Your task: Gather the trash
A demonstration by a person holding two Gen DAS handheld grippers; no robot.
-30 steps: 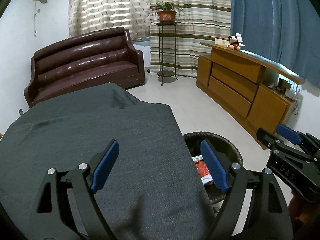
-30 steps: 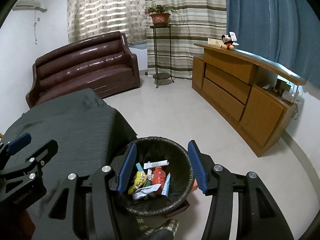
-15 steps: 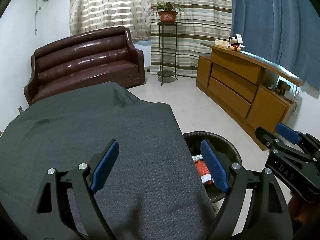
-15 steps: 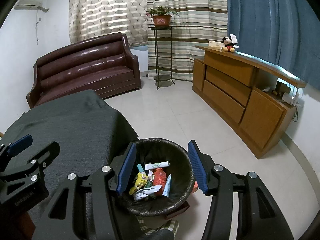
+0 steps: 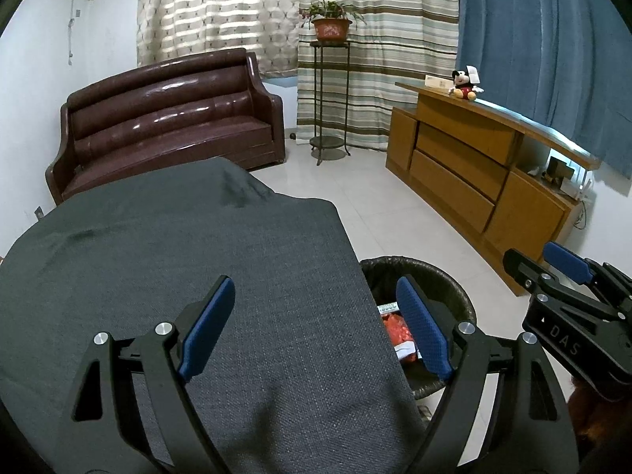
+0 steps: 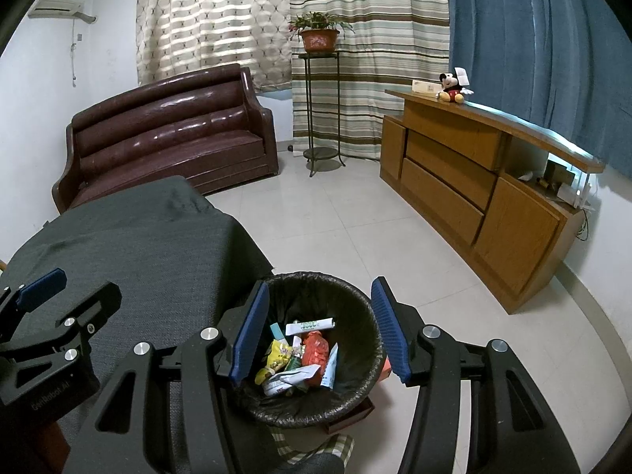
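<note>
A black-lined trash bin [image 6: 347, 296] stands on the floor beside the table, holding several wrappers [image 6: 304, 359], among them a red packet and a yellow one. My right gripper [image 6: 318, 322] is open and empty above the bin. My left gripper [image 5: 316, 316] is open and empty over the table covered in grey cloth [image 5: 177, 245], near its right edge. The bin [image 5: 442, 276] shows partly in the left wrist view, with a red packet [image 5: 397, 328] inside. The right gripper [image 5: 561, 272] appears at the right of the left wrist view; the left gripper [image 6: 51, 292] appears at the left of the right wrist view.
A brown leather sofa [image 6: 170, 134] stands behind the table. A plant stand [image 6: 322, 110] with a potted plant is by the curtains. A wooden sideboard [image 6: 474, 181] runs along the right wall with a plush toy [image 6: 452, 87]. White tiled floor [image 6: 355, 217] lies between them.
Both grippers have risen and drawn back slightly; the views shift a little. Both stay open and empty. The bin's contents have not changed.
</note>
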